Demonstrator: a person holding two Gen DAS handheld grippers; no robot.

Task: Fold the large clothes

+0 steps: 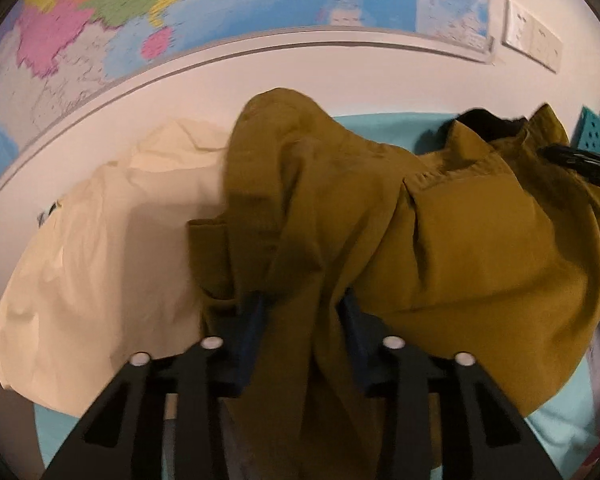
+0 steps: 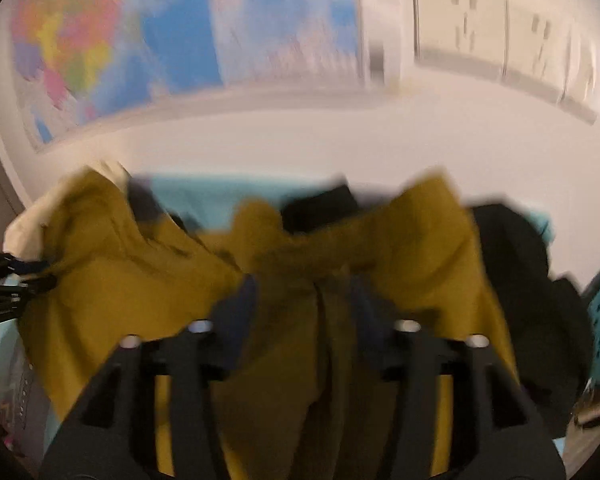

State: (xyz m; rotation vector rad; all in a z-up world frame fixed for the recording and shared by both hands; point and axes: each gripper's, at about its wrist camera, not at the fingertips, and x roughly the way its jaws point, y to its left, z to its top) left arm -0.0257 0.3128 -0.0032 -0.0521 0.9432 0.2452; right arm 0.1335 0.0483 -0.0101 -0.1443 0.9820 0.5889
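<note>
Left claw: the left claw (image 1: 304, 312) pinches a bunched fold of the mustard shirt (image 1: 440, 232) between its blue fingers (image 1: 252, 320); cloth hangs down through the gap toward the camera.
Right claw: the right claw (image 2: 304, 300) grips another bunch of the same mustard shirt (image 2: 140, 292), the fabric gathered between its two fingers and draping down over them; this view is blurred.
Shirt position: lifted and crumpled between the two claws, spread across most of both views, its collar (image 1: 492, 140) toward the upper right in the left wrist view.
Beside it: a cream garment (image 1: 92, 248) lies to the left of the shirt, touching it and partly tucked under its edge.
Behind it: a black garment (image 2: 516, 256) sits past the shirt's right side in the right wrist view.
Tabletop: a turquoise-covered tabletop (image 1: 380, 128) shows behind and below the clothes.
Far right: a teal perforated basket (image 1: 596, 136) stands at the tabletop's edge, partly hidden by the shirt.
Wall: a coloured map (image 1: 180, 8) hangs above, with a white socket panel (image 1: 534, 36) to its right.
</note>
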